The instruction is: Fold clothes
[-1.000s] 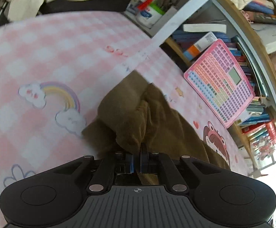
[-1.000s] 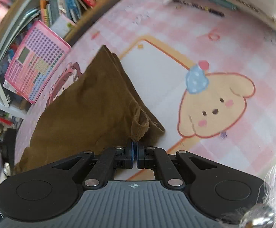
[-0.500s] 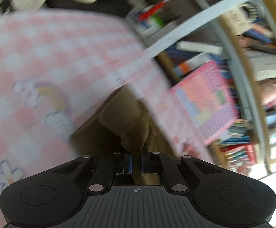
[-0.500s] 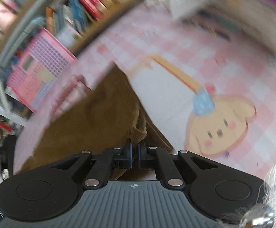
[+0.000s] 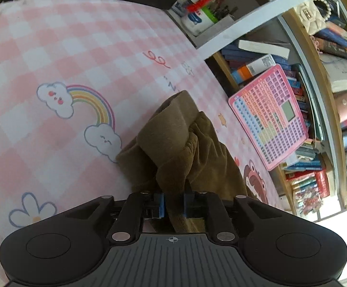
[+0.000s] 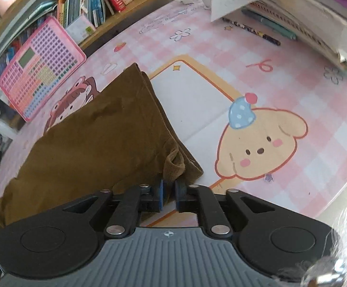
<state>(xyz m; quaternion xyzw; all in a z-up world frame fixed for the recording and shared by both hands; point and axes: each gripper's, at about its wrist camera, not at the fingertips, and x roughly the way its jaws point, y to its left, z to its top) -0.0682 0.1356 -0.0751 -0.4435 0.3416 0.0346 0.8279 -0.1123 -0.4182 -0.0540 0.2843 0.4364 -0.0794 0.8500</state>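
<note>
My left tongs (image 5: pixel 173 204) pinched a bunched fold of the brown garment (image 5: pixel 180 148), and my right tongs (image 6: pixel 168 195) gripped its near corner. It lay on the pink checked surface (image 6: pixel 293 76). Books (image 6: pixel 94 2) filled the shelf.

One brown velvety folded garment (image 6: pixel 94 138), one pink rectangular toy keyboard tablet (image 6: pixel 39 81), two dark pens (image 6: pixel 252 31), one pink checked cartoon mat (image 6: pixel 281 76).

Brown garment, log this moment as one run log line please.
task: fold clothes | left tool: shut on brown garment | right tool: shut on its bunched edge | garment: partly folded on pink checked mat
</note>
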